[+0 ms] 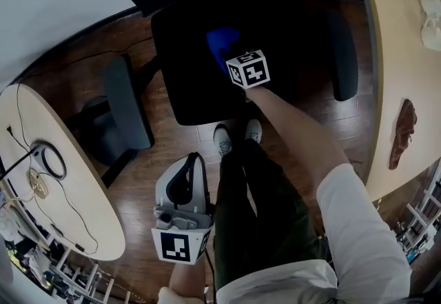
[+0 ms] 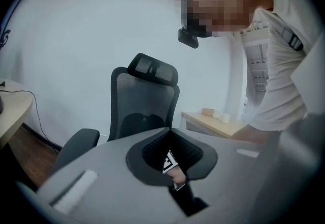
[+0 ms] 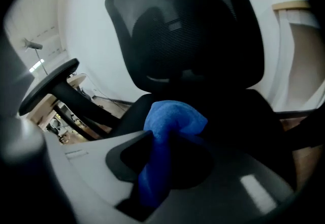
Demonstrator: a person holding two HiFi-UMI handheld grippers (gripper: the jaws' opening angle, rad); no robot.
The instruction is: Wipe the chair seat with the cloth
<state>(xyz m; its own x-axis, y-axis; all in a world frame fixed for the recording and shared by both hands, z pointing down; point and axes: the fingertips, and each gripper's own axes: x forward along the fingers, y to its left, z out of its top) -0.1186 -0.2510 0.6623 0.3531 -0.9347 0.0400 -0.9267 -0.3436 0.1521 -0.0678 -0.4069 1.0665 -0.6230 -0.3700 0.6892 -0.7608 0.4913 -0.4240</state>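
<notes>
A black office chair stands on the dark wooden floor (image 1: 172, 158) between two pale wooden tables, and its broad chair seat (image 1: 186, 82) fills the middle of the head view, with a padded armrest (image 1: 342, 54) at its right side. The mesh backrest (image 3: 188, 30) rises just behind it in the right gripper view. The left gripper (image 1: 196, 158) is held low over the floor, well apart from the chair, its fingers brought together with nothing between them. The right gripper (image 3: 170, 141) reaches out over the seat and its fingers are clamped on the cloth (image 3: 167, 126). This cloth is a vivid blue, soft and nubbly. It is bunched into a thick fold that runs up between the jaws and bulges in a rounded lump past their tips. Whether it touches the seat cannot be told.
</notes>
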